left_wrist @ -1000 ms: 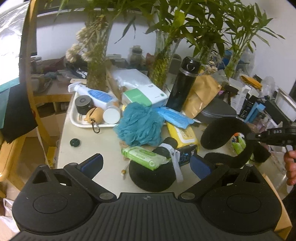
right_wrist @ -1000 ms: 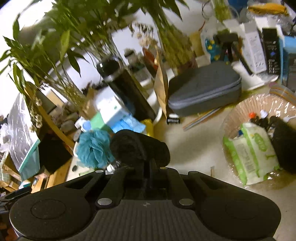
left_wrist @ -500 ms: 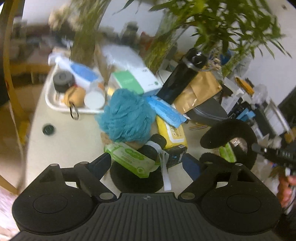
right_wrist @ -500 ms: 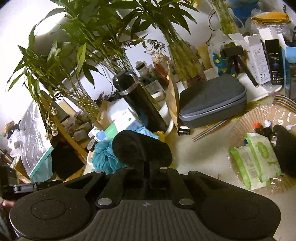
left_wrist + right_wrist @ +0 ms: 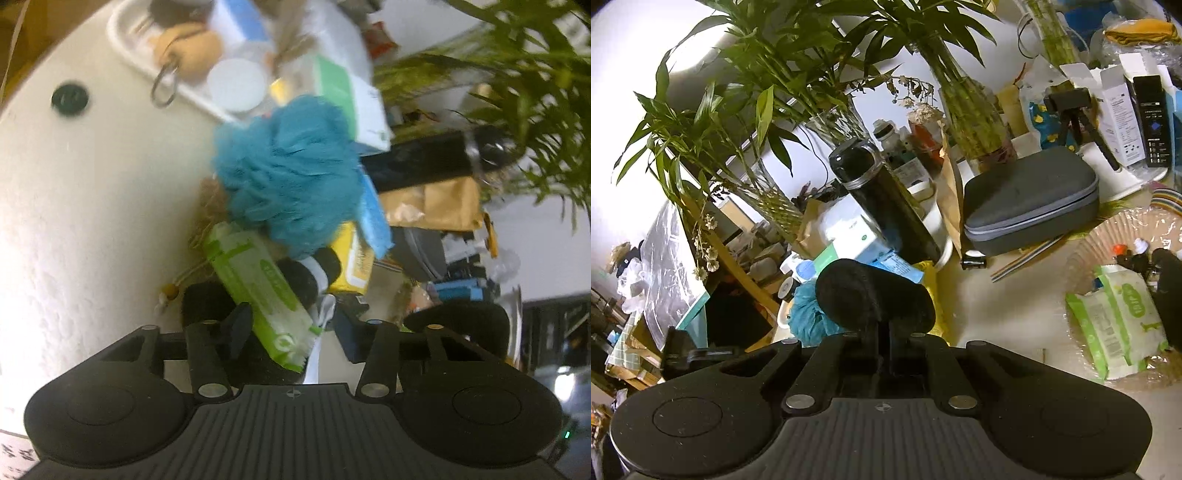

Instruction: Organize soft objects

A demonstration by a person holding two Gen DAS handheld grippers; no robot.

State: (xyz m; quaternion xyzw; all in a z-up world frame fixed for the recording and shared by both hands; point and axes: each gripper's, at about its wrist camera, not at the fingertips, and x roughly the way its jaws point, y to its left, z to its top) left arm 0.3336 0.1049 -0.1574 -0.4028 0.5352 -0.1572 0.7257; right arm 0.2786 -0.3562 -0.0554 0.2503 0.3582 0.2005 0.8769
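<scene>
My right gripper (image 5: 882,332) is shut on a black neck pillow (image 5: 871,299) and holds it above the table; that pillow also shows in the left wrist view (image 5: 465,321). My left gripper (image 5: 291,332) is open, its fingers either side of a green wet-wipes pack (image 5: 258,291) that lies on another black soft item (image 5: 207,306). A teal bath pouf (image 5: 288,184) sits just beyond, also seen past the pillow in the right wrist view (image 5: 809,317). Another green wipes pack (image 5: 1119,321) lies in a foil-lined basket (image 5: 1108,243) at the right.
A white tray (image 5: 125,48) with bottles stands at the far left of the table. A black flask (image 5: 886,203), a grey zip case (image 5: 1030,199), a brown paper bag (image 5: 432,203), boxes and glass vases with bamboo (image 5: 975,122) crowd the back.
My left gripper has dropped down and rolled, closing in on the green wipes pack. My right gripper has lifted the black pillow slightly and tilted up toward the plants.
</scene>
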